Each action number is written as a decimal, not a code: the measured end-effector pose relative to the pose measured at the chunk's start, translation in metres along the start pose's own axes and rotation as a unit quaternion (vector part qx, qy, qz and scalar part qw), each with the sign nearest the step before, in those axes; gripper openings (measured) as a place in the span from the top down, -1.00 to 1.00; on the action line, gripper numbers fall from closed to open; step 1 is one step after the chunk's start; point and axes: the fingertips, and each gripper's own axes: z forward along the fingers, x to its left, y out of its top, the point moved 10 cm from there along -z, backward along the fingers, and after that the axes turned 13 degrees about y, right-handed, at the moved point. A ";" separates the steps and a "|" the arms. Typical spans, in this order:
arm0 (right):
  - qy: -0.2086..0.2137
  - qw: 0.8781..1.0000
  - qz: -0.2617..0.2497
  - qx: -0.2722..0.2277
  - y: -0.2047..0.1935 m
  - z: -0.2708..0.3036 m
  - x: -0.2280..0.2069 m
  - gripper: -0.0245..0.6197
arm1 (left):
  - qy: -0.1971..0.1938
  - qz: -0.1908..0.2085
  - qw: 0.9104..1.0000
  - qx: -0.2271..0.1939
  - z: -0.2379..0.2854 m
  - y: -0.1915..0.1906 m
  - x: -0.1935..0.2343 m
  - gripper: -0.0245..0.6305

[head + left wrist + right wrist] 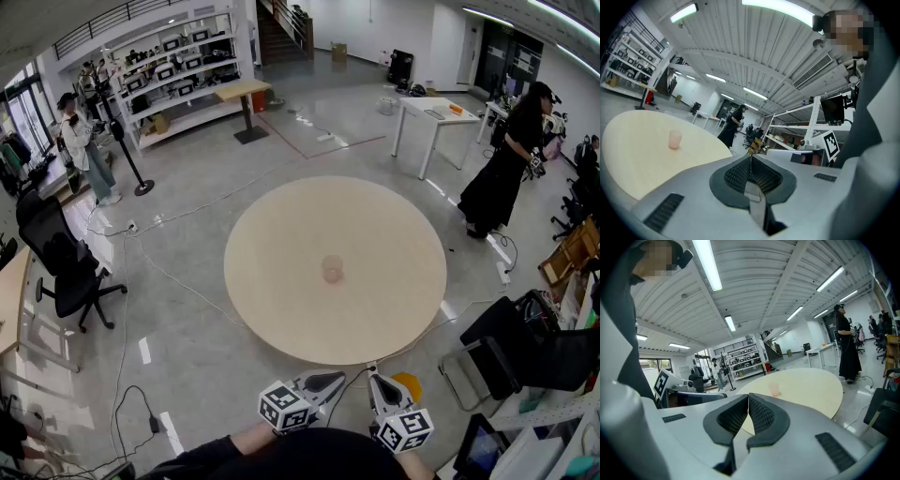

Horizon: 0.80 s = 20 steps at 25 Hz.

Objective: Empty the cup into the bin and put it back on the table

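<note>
- The cup point(333, 269) stands upright near the middle of the round tabletop point(281, 234), alone and well apart from every edge. I cannot tell from here whether it holds anything.
- The left claw point(330, 379) and the right claw point(376, 377) are both clenched on nothing. They are held close to the person's body, just off the near edge and well short of the cup.
- To my eye the reach has not begun. One claw should spread its jaws on the way in, meet the cup from the side and squeeze gently, since it looks thin-walled.
- A yellow thing point(409, 384) low by the right claw may be the bin, but I can't be sure.
- Bare tabletop all round the cup leaves a free approach. Floor cables point(178, 281) and a black chair point(506, 354) crowd the standing room.
</note>
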 end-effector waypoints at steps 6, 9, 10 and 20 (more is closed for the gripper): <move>0.014 1.000 0.005 0.009 -0.002 0.038 0.009 0.88 | 0.009 -0.008 1.000 0.003 -0.015 0.004 0.033 0.85; 0.025 1.000 0.006 0.015 0.000 0.059 0.013 0.88 | 0.024 -0.015 1.000 -0.004 -0.027 0.006 0.051 0.85; 0.028 0.999 0.007 0.015 0.000 0.065 0.015 0.88 | 0.027 -0.017 0.999 -0.006 -0.031 0.007 0.056 0.85; 0.039 0.998 0.013 0.038 -0.003 0.129 0.038 0.87 | 0.054 -0.056 0.997 -0.010 -0.074 -0.006 0.113 0.85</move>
